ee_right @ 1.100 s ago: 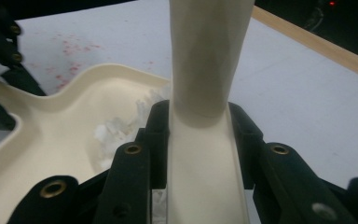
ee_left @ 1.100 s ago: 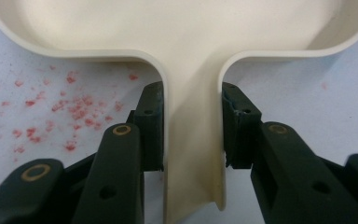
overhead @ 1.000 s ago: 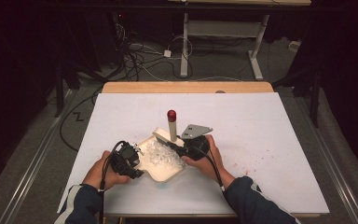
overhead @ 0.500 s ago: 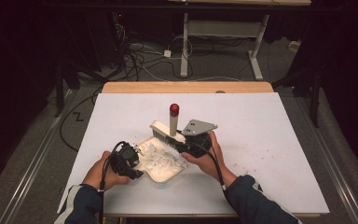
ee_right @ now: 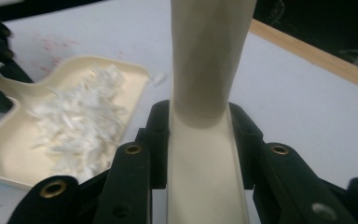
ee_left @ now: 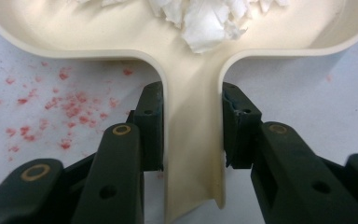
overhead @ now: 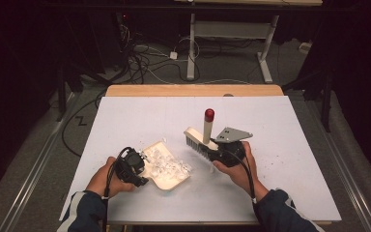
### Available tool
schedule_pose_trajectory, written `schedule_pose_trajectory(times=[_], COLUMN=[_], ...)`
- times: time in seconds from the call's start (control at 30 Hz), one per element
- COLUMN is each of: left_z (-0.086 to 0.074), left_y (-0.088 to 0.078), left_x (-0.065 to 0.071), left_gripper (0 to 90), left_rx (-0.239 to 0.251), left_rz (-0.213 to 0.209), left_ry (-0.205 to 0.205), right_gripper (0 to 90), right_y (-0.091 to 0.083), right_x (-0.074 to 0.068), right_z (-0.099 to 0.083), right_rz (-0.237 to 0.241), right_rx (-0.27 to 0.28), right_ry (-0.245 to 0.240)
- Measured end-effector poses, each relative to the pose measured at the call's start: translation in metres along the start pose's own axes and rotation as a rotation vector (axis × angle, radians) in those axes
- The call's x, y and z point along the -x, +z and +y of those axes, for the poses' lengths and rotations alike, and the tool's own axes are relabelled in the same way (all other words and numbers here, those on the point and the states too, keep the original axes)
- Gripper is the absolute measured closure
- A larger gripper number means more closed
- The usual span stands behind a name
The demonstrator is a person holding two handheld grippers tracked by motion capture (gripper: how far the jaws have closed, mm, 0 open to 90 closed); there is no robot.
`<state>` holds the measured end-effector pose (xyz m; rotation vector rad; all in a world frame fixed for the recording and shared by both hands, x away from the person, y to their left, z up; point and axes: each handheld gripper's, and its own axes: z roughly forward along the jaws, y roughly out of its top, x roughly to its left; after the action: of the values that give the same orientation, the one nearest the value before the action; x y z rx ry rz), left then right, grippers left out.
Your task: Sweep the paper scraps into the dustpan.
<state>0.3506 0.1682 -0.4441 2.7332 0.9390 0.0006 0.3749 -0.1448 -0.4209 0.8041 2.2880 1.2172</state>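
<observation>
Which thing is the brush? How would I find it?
Look at the big white table, then at the right gripper. The brush is shut in it, beside the cream dustpan of white scraps. It alone has grey bristles and a red-tipped handle pointing up.

Scraps (overhead: 166, 162) in dustpan (overhead: 170, 181); brush (overhead: 200, 141) right.
</observation>
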Motion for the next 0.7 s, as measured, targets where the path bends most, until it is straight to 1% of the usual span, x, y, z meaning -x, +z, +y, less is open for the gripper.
schedule_pose_trajectory(times=[0.1, 0.17, 0.27, 0.4, 0.5, 0.57, 0.63, 0.7], left_z=[0.000, 0.000, 0.000, -0.001, -0.001, -0.002, -0.002, -0.003], left_y=[0.000, -0.001, -0.002, -0.004, -0.004, -0.003, -0.003, -0.003], left_x=[0.003, 0.003, 0.005, 0.006, 0.006, 0.006, 0.005, 0.005], left_gripper=[63.1, 63.0, 62.9, 62.9, 62.9, 62.9, 62.9, 63.0], left_rx=[-0.005, -0.002, 0.007, 0.017, 0.026, 0.032, 0.036, 0.040], left_rz=[0.000, 0.006, 0.012, 0.018, 0.016, 0.014, 0.012, 0.010], left_ry=[0.008, 0.009, 0.005, 0.005, 0.005, 0.005, 0.004, 0.005], right_gripper=[67.7, 67.7, 67.7, 67.7, 67.7, 67.7, 67.7, 67.7], right_y=[0.008, 0.016, 0.027, 0.044, 0.054, 0.061, 0.066, 0.066], right_x=[0.000, -0.006, -0.018, -0.031, -0.041, -0.049, -0.056, -0.061], right_z=[-0.007, -0.007, -0.001, 0.007, 0.017, 0.023, 0.028, 0.034], right_rz=[-0.028, -0.039, -0.053, -0.030, 0.029, 0.046, 0.070, 0.074], right_rx=[-0.014, -0.014, -0.010, 0.008, 0.035, 0.046, 0.053, 0.065], right_ry=[0.042, 0.040, 0.030, 0.037, 0.075, 0.069, 0.073, 0.057])
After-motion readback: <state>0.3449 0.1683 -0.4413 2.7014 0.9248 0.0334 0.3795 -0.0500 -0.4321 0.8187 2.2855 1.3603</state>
